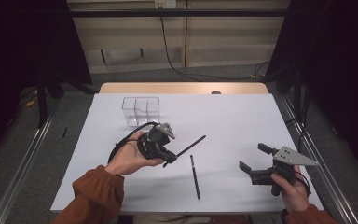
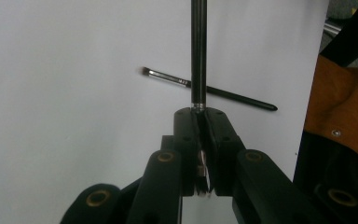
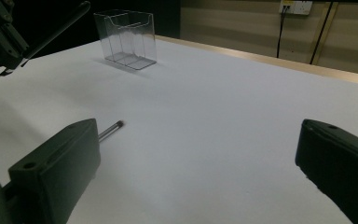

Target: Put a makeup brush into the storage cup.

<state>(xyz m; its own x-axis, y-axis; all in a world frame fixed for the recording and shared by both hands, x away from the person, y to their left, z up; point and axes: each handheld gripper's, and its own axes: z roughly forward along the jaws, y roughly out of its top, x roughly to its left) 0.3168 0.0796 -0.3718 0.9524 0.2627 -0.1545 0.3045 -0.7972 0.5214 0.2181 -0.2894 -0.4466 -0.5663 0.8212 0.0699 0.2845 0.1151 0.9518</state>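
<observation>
**Left gripper holds a brush near its bristle end, with most of the handle sticking out**

Left gripper point(image 1: 167, 157) is clamped on a thin black makeup brush point(image 1: 190, 144), lifted off the white table point(image 1: 242, 121). In the left gripper view the jaws pinch the brush right by the silver ferrule, and the bristle tip pokes out behind the pads, so nearly the whole handle point(image 2: 198, 51) juts forward unsupported. That is the main risk: with so short a bite on a smooth, round shaft, the brush may pivot between the pads or slide out if the hand swings or tilts quickly.

A clear plastic organiser point(image 1: 141, 110) with narrow upright compartments stands beyond the left hand point(image 1: 129, 160), near the far side of the table. If the brush is meant to go in there, the long free end has to be aimed into a slim slot; a small wrist error would probably knock the handle against a divider or the rim, and the light box could tip or skid, since nothing braces it.

A second brush point(image 1: 195, 176) lies flat on the table between the two hands, apart from both. A low sweep of the held brush could nudge it.

Right gripper point(image 1: 252, 161) hovers with its jaws spread wide and nothing between them, near the table's right side, well apart from the organiser, so it can't steady it from there.
</observation>
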